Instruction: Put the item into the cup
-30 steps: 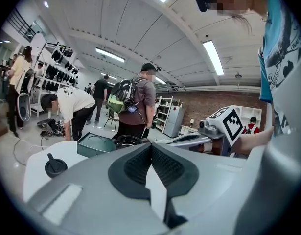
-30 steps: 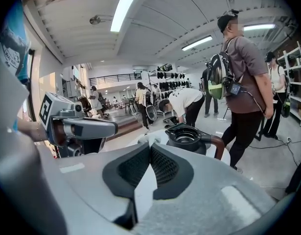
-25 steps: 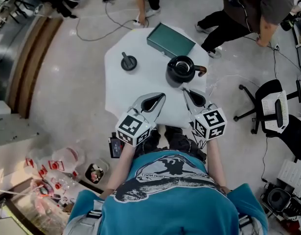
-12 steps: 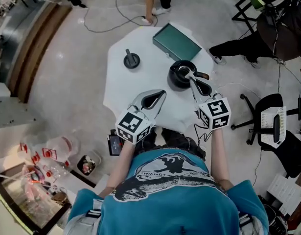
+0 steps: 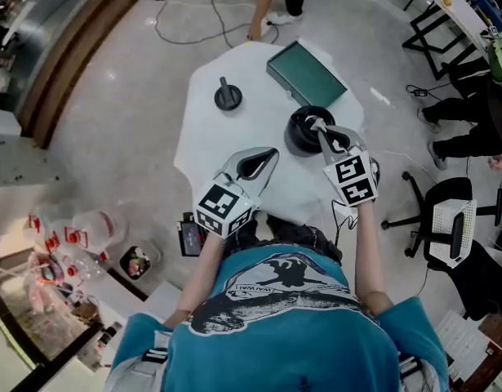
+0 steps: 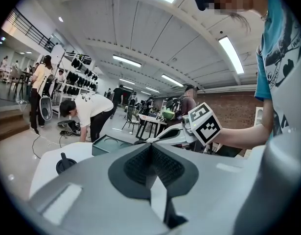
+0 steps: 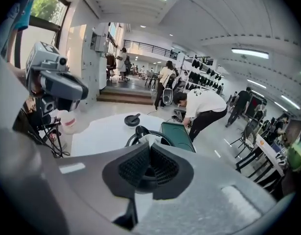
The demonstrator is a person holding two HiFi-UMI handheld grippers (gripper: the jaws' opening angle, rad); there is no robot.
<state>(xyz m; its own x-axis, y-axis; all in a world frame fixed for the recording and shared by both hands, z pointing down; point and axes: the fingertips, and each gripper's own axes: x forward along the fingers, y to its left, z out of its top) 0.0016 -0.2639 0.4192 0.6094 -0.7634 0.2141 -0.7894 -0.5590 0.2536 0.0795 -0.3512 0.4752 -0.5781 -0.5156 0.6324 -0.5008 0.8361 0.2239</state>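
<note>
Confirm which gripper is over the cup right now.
The right gripper: its tips, shut on a white item, sit above the black cup. The left gripper hangs short of it, shut, over the table's near edge.

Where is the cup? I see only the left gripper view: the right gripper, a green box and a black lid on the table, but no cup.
Observer: In the head view the black cup stands on the white table beside the green box, under the tips of the right gripper.
Operator: Does that gripper hold anything?
Observer: Its own view shows the jaws shut on a small pale item, as far as I can tell.
Operator: Is the cup open?
Observer: Yes, the right gripper view shows its open rim.
</note>
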